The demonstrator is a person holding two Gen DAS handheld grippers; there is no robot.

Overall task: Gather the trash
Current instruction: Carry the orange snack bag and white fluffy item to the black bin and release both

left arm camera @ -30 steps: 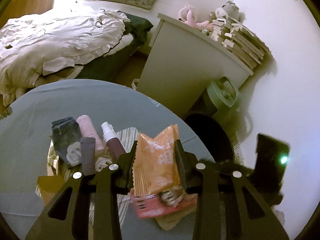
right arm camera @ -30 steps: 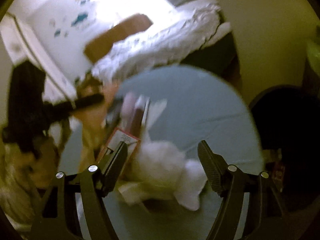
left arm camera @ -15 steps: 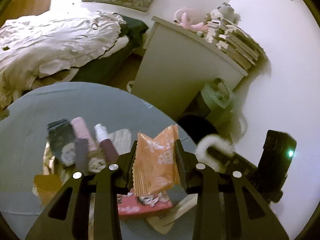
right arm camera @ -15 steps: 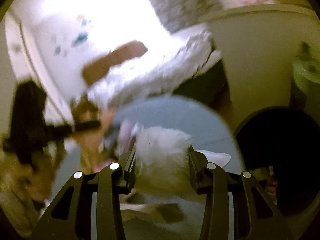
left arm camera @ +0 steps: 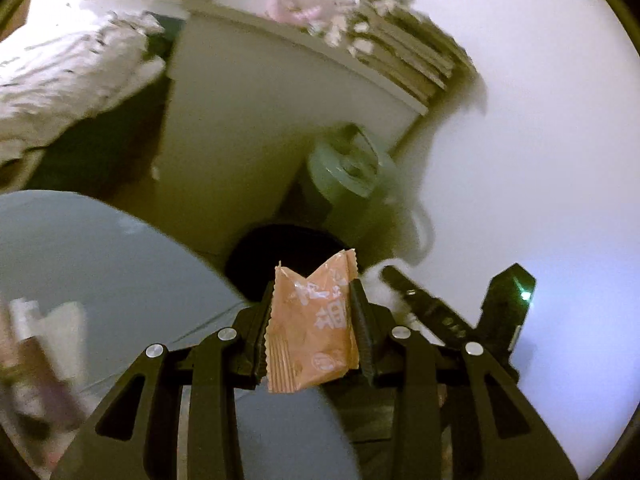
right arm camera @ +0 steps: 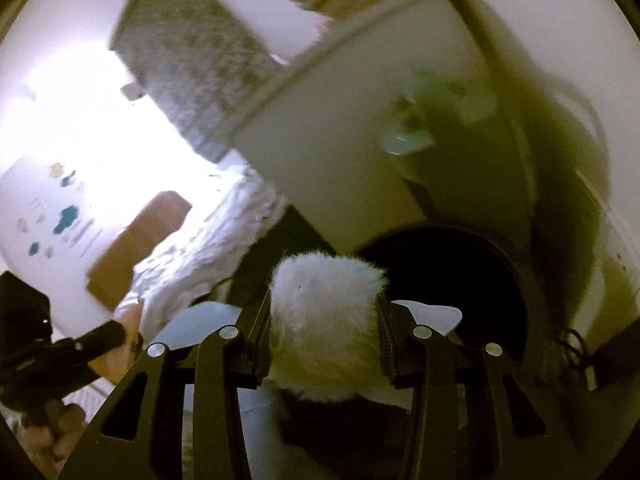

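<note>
My left gripper (left arm camera: 314, 320) is shut on an orange snack wrapper (left arm camera: 310, 332) and holds it in the air at the edge of the grey-blue table (left arm camera: 100, 264), just short of the black trash bin (left arm camera: 280, 256). My right gripper (right arm camera: 324, 328) is shut on a crumpled white tissue wad (right arm camera: 324, 316) and holds it just left of the dark bin opening (right arm camera: 448, 280). The right gripper also shows in the left wrist view (left arm camera: 440, 316), beside the wrapper on its right.
A white cabinet (left arm camera: 248, 120) with stacked books (left arm camera: 404, 48) stands behind the bin, with a green container (left arm camera: 348, 164) beside it. A bed with a white quilt (left arm camera: 60, 80) lies at the left. Blurred bottles (left arm camera: 32, 352) stay on the table's left.
Both grippers have lifted off the table and swung right toward the bin, the left with the wrapper. The right gripper closed on the tissue wad and raised it.
</note>
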